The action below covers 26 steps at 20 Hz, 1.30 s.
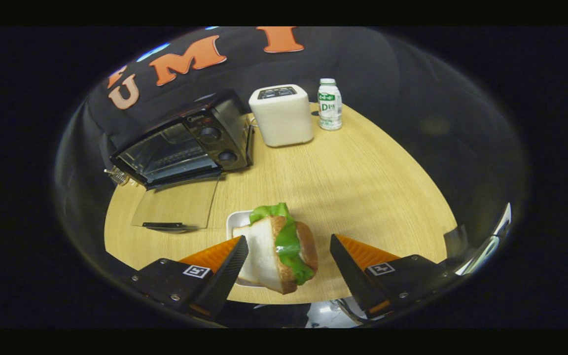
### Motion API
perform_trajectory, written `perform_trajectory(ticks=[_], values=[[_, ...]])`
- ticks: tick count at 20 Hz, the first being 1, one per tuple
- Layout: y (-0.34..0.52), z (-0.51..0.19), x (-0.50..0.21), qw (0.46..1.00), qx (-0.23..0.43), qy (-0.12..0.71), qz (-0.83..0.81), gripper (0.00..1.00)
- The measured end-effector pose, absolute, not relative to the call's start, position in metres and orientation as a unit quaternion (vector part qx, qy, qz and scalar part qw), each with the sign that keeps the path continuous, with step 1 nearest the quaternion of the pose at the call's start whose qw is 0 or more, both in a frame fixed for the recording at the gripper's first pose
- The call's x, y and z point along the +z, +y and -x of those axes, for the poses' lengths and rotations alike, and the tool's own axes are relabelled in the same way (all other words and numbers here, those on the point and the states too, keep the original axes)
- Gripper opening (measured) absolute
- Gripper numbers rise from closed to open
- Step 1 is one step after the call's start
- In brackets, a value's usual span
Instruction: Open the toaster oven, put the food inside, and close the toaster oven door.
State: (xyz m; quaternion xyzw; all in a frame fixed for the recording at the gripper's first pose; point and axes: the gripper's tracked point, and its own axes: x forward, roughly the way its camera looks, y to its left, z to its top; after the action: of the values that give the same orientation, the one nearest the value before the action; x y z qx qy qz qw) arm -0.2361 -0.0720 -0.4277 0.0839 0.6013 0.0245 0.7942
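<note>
- Gripper view looks down over a round wooden table (353, 167), with the gripper (289, 256) at the bottom of the frame.
- The jaws stand wide apart; the sandwich (279, 246) sits in the gap between them, its white bread face close against the left finger (230, 268), while the right finger (350, 268) stands clear of it.
- Whether the left finger actually touches the bread cannot be told.
- The sandwich (bread slices with green lettuce showing at the top and along one side) stands on edge over a small white plate (234, 222), just below the centre of the frame.
- The toaster oven (185, 143) is at the upper left, black, with two knobs on its right panel.
- Its glass door (175, 204) is folded down flat onto the table in front of it, the dark handle at the near edge, so the rack inside shows.
- A white toaster (281, 116) stands just right of the oven, at the top centre.
- A small white bottle (329, 104) with a green label stands upright beside the toaster, near the far edge of the table.
</note>
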Motion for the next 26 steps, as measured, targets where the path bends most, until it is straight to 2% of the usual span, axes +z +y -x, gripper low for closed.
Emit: perform_trajectory(ticks=[4, 10, 11, 13, 26], values=[[-0.062, 0.248, -0.438, 0.778, 0.03, 0.616, -0.121, 0.98], [-0.048, 0.239, -0.421, 0.784, 0.058, 0.607, -0.119, 0.57], [-0.042, 0.235, -0.415, 0.784, 0.06, 0.603, -0.132, 0.45], [-0.043, 0.234, -0.41, 0.784, 0.057, 0.606, -0.125, 0.36], [-0.008, 0.156, -0.339, 0.831, 0.076, 0.523, -0.175, 0.32]])
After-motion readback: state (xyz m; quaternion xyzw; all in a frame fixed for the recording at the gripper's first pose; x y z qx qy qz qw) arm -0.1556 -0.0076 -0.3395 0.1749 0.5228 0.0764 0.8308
